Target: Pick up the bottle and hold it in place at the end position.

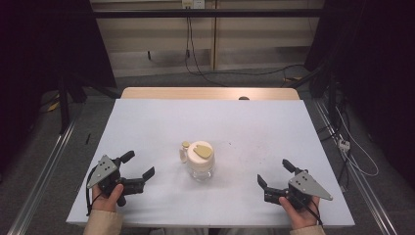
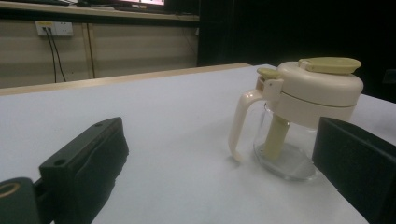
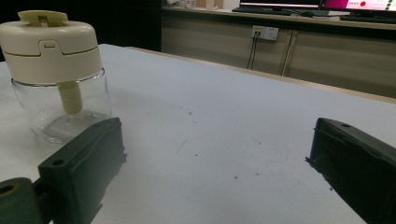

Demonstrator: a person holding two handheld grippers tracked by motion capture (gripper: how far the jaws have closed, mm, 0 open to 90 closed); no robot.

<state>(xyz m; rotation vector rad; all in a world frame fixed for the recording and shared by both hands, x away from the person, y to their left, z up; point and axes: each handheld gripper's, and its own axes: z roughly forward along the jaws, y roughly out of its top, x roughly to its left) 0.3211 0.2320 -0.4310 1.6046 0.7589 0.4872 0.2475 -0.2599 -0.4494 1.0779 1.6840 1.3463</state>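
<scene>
matte black left gripper, glass jar, cream lid

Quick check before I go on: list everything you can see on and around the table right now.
Clear glass jar with cream plastic lid and handle: one, centre of table, touching neither tool.
White-covered wooden table: one, faint specks right of the jar.
Wall sockets with black cables: back wall.
Left tool: one, black, jaws open, near-left of jar.
Right tool: one, black, jaws open, near-right.
Hands: two, at the near edge, each holding a tool.
</scene>
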